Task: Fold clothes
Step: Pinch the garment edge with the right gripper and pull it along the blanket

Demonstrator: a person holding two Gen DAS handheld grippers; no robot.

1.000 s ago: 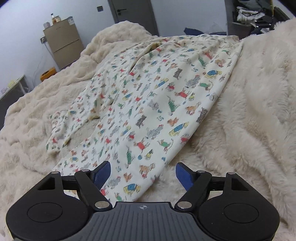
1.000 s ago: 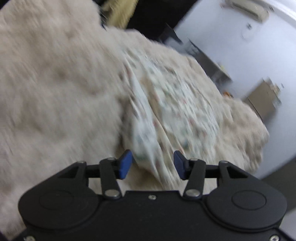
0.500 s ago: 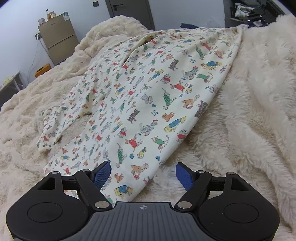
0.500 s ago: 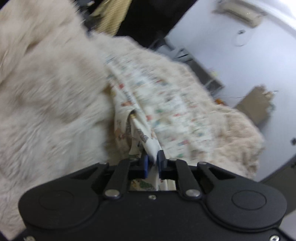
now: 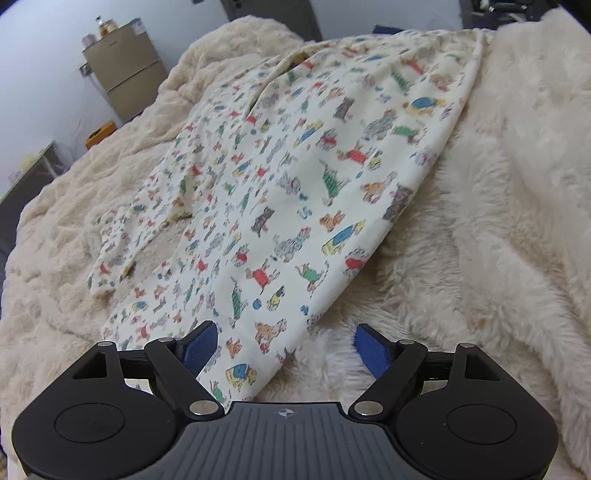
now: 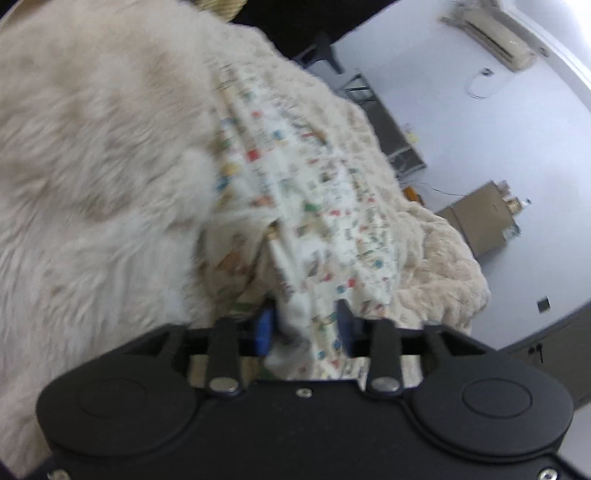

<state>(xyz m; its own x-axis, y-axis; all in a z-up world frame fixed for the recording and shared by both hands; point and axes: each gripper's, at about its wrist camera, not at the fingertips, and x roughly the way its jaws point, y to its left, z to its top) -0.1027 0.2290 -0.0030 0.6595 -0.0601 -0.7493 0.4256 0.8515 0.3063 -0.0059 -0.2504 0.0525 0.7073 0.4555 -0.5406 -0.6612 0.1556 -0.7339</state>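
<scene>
I see a cream shirt point(image 5: 295, 192) with lots of little cats and dogs on it in red, blue, green and yellow. It lies spread out on a bed with a fluffy cream blanket point(image 5: 498, 221) on top. One long sleeve point(image 5: 147, 214) sticks out to the left. The cloth has soft folds near the far end.

My left claw point(image 5: 284, 347) is wide open and holds nothing. Its blue pads point(image 5: 199, 345) sit low over the near corner of the shirt, with the cloth edge running between them.

In the right wrist view the picture is blurry. My right claw point(image 6: 304, 326) has its blue pads part way open, and a bunch of the shirt point(image 6: 306, 206) sits between them. I cannot tell if the pads press on the cloth or just sit beside it.

The left view shows the whole shirt and its pattern clearly, plus a tan cabinet point(image 5: 123, 86) by the far left wall and a grey door point(image 5: 269, 14). The right view shows an air conditioner point(image 6: 487, 33) high on the wall and a metal rack point(image 6: 384, 122), which the left view does not.
</scene>
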